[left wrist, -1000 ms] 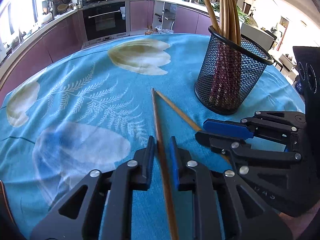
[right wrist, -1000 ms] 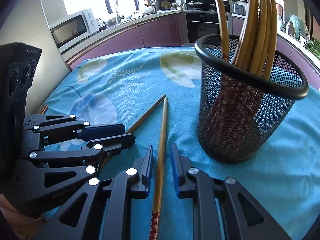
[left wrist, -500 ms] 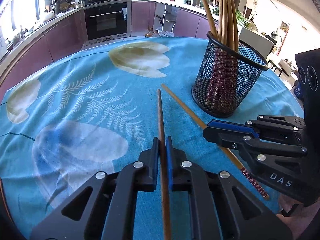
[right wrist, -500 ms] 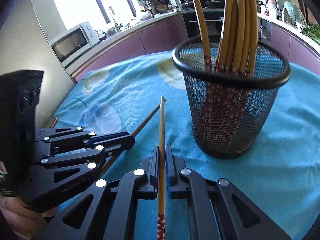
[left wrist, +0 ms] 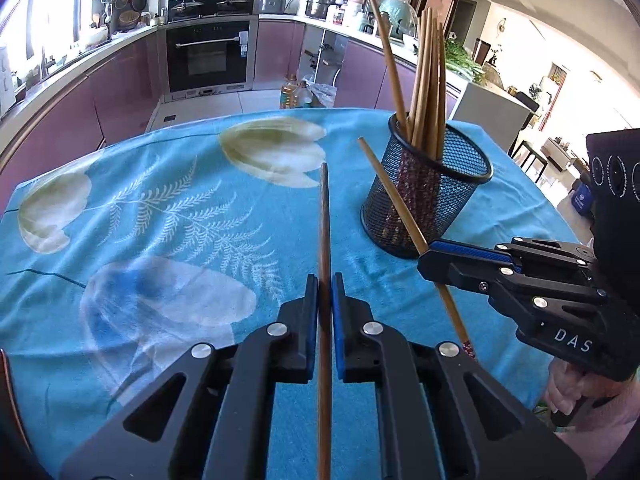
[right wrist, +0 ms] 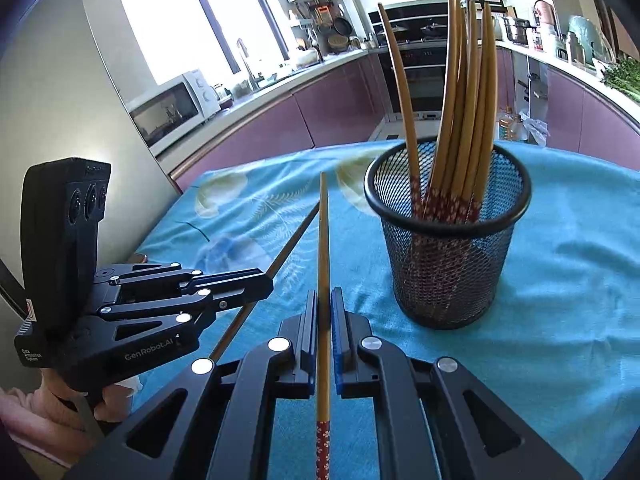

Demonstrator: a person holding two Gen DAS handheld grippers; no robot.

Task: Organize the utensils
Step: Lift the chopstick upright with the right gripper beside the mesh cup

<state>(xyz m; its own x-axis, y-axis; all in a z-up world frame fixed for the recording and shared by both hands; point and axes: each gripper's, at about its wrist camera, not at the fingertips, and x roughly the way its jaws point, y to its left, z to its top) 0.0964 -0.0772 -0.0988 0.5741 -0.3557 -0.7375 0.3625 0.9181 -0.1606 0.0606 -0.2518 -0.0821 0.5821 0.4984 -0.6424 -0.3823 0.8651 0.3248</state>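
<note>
Both tools (left wrist: 324, 292) (right wrist: 325, 304) have lifted, clamping chopsticks (left wrist: 325, 232) (right wrist: 323, 240).

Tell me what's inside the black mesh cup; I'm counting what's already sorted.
The mesh cup holds a bunch of wooden chopsticks standing thin ends up, red patterned ends down. An exact count is hard: they overlap, and the cup's bottom is hidden behind mesh.

Both grippers are matte black plastic with skeletal, triangular cut-outs in their linkage arms and round silver screw heads at the joints. The left gripper (left wrist: 325, 304) and the right gripper (right wrist: 325, 312) carry blue textured pads (left wrist: 337, 320) on the inner faces of their fingers. White lettering reads "DAS" on the right one and "GenRobot.AI" on the left. Each bears a black box with round lenses. Pink sleeves (left wrist: 600, 420) cover the wrists.
</note>
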